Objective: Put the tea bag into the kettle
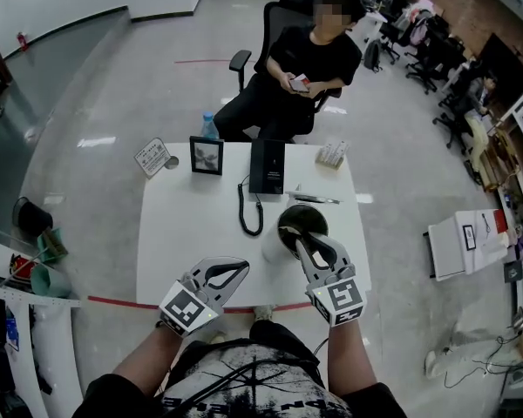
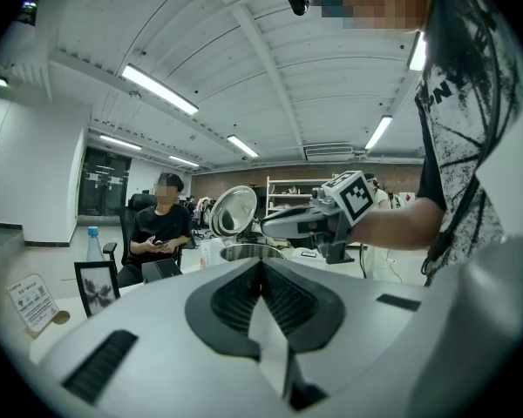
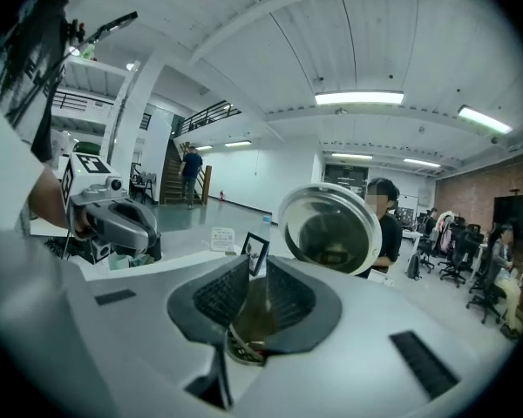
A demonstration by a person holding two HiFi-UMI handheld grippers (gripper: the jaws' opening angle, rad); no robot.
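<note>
Closest in, right tool [image 1: 299, 238] hangs over the kettle [image 3: 242, 348] mouth, jaws a narrow gap apart and not pressing on anything I can see. Tea bag: can't pick it out anywhere, just the kettle's brownish inside showing through that gap. Round shiny metal lid [image 3: 331, 233] stands flipped open on the far side. Left tool [image 1: 241, 268] is pinched together, empty, over the white bench [image 1: 183, 233] near edge, left of the kettle.
</note>
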